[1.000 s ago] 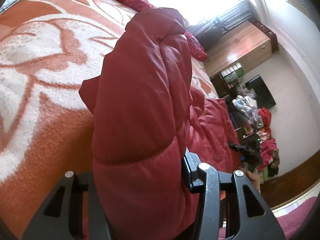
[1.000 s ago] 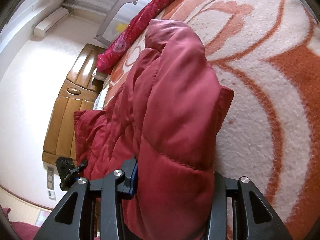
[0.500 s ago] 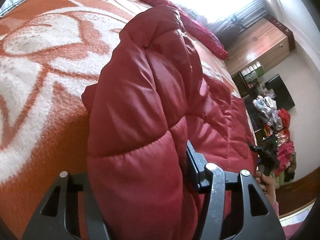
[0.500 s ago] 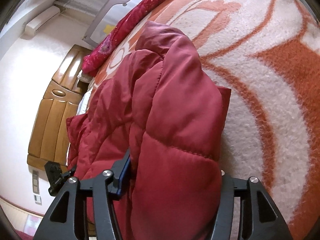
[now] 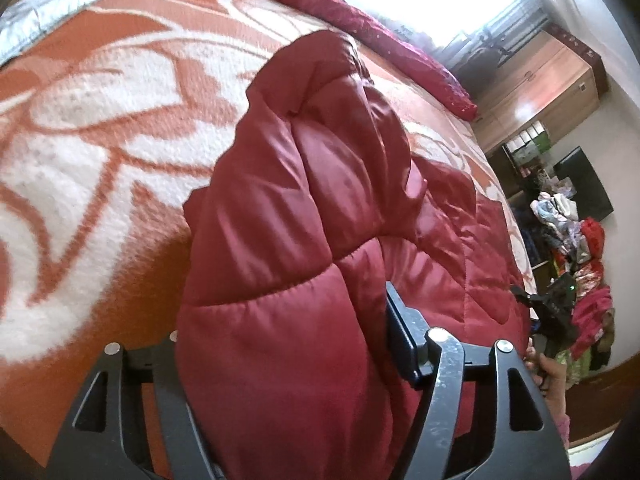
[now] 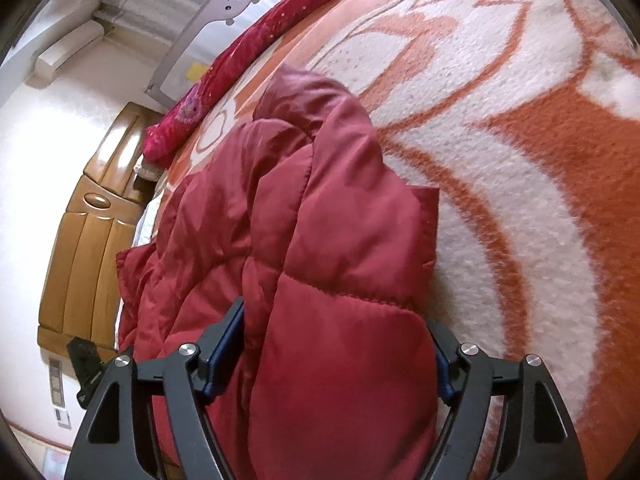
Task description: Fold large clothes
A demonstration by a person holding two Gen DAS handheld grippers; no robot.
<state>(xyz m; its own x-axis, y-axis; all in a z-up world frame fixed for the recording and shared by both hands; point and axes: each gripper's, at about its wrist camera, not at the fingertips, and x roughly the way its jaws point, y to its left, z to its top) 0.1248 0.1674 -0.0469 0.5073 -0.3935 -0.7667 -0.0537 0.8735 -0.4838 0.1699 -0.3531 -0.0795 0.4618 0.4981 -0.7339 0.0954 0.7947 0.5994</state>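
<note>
Red quilted padding fills the middle of both wrist views: a puffy jacket [image 5: 312, 248] lies on a bed, one folded part heaped up over the rest of it. In the left wrist view the raised fold runs from the near edge up toward the far middle, with the flatter quilted body spreading off to the right. The left gripper [image 5: 280, 364] straddles the near end of that fold; its jaws are opening, with the padding bulging between them. Its right finger [image 5: 404, 344] sits against the cloth, while its left one is hidden behind the bulge. In the right wrist view the right gripper [image 6: 340, 340] likewise has the fold between its fingers, jaws opening, blue pads at either side of the fabric. Whether the pads press on it cannot be told.

Under the jacket lies an orange and white blanket [image 5: 100, 152] with a large curving pattern. A dark red sparkly bedcover [image 6: 248, 40] is bunched along the far edge. A wooden headboard [image 6: 84, 236] stands at the left in the right wrist view. In the left wrist view a wooden cabinet [image 5: 548, 80] and a heap of clothes [image 5: 580, 248] stand far right.
</note>
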